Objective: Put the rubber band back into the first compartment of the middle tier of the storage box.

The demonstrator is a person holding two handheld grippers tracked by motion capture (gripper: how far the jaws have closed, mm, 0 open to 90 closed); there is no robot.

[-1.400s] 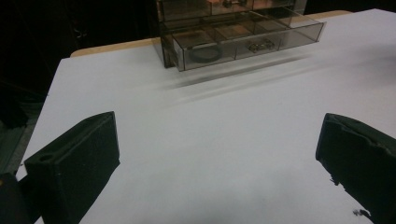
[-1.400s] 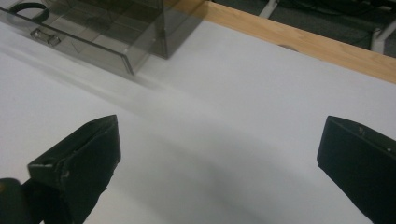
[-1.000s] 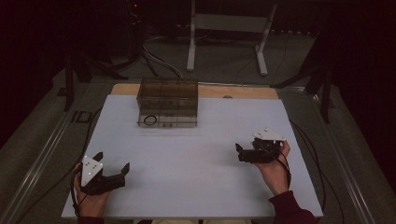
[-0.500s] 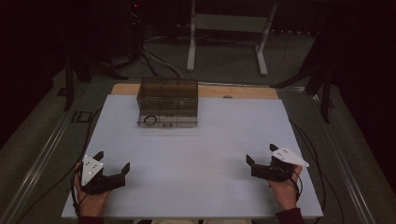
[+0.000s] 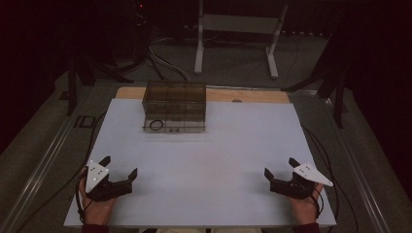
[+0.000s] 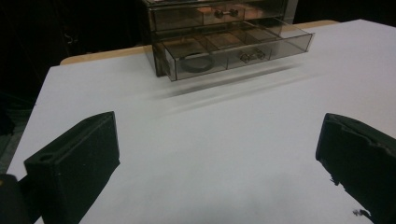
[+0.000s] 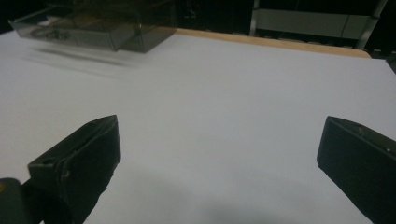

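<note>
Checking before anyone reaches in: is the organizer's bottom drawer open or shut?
Open: the bottom drawer juts forward from the organizer.

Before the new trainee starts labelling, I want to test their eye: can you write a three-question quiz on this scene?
1. True or false: the organizer's bottom drawer is pulled out.
2. Which thing lies in that drawer's left-end compartment, as the left gripper view shows it? A) black ring B) spoon C) battery
3. Fill in: both the left gripper and the right gripper hold their jaws ____ over the white board, gripping nothing.

Key: 1 true; 2 A; 3 open
</note>
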